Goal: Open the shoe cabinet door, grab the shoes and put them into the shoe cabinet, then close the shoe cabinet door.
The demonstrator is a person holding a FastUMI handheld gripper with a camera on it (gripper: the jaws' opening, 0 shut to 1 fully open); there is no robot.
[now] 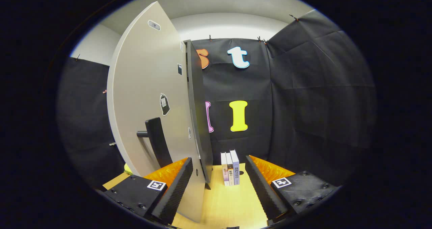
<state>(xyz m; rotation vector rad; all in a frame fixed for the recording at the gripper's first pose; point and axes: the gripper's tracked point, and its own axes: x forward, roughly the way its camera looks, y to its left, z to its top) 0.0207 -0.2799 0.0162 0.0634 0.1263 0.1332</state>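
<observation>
I keep the gripper wide open and empty, with the edge of the shoe cabinet door standing upright between its fingers, its handle further left.

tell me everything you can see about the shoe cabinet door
The shoe cabinet door is a tall, flat panel, pale grey and smooth, like laminated board. It stands swung open, its free edge reaching between the open tongs, close against the left finger. A dark bar handle sticks out from its face on a short post. A few small stickers dot the face. Behind it stands the dark cabinet, on a light wooden table.
</observation>
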